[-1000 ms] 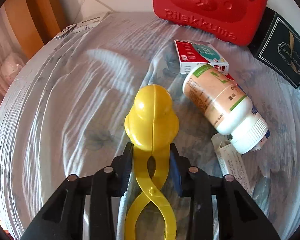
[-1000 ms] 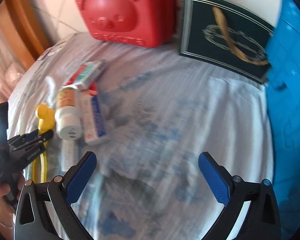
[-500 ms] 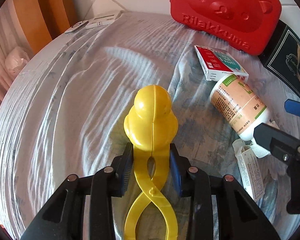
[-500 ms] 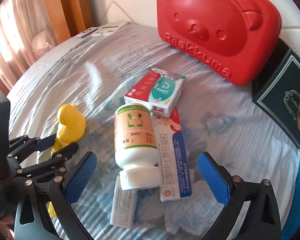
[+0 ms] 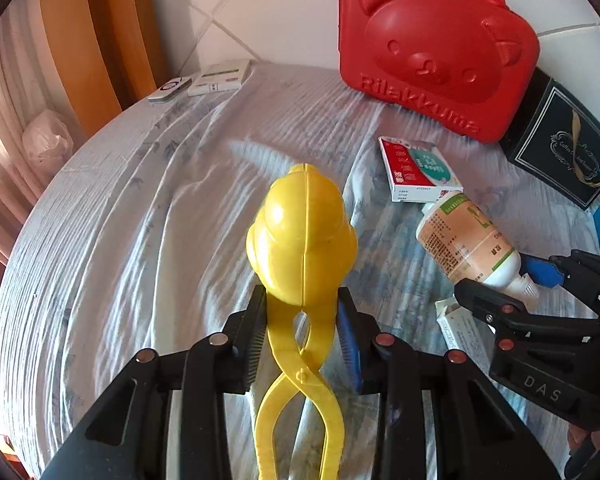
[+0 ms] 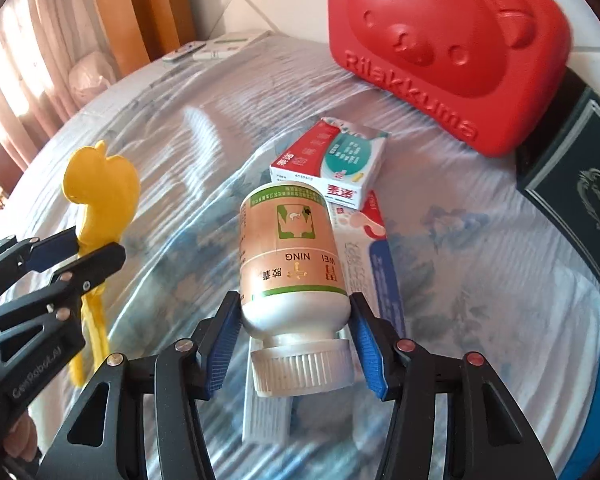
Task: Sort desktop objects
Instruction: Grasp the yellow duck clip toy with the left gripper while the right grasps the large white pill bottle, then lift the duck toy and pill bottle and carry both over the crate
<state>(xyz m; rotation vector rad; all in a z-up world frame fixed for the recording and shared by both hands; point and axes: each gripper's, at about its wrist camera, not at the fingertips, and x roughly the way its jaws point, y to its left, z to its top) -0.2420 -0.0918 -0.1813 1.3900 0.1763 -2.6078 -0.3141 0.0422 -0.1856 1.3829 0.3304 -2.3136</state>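
Observation:
My left gripper (image 5: 302,308) is shut on the neck of yellow duck-shaped tongs (image 5: 302,236), holding them above the pale cloth; the handles hang down between the fingers. The right wrist view shows the same tongs (image 6: 100,188) at the left, in the left gripper (image 6: 96,250). A tan medicine bottle (image 6: 292,248) with a white cap lies on its side, cap towards me. My right gripper (image 6: 294,312) is closing on it, blue pads against both sides of its shoulder. From the left wrist, the bottle (image 5: 464,236) and right gripper (image 5: 500,278) appear at the right.
A red bear-faced case (image 5: 436,52) stands at the back by a dark gift box (image 5: 560,144). A red and teal medicine box (image 6: 332,160) and a long blue-white box (image 6: 380,264) lie beside the bottle, a white box (image 6: 266,412) under its cap. Remotes (image 5: 220,76) lie far left.
The right gripper swung left from bare cloth to the bottle and its jaws came in around it. The left gripper lifted the duck tongs a little.

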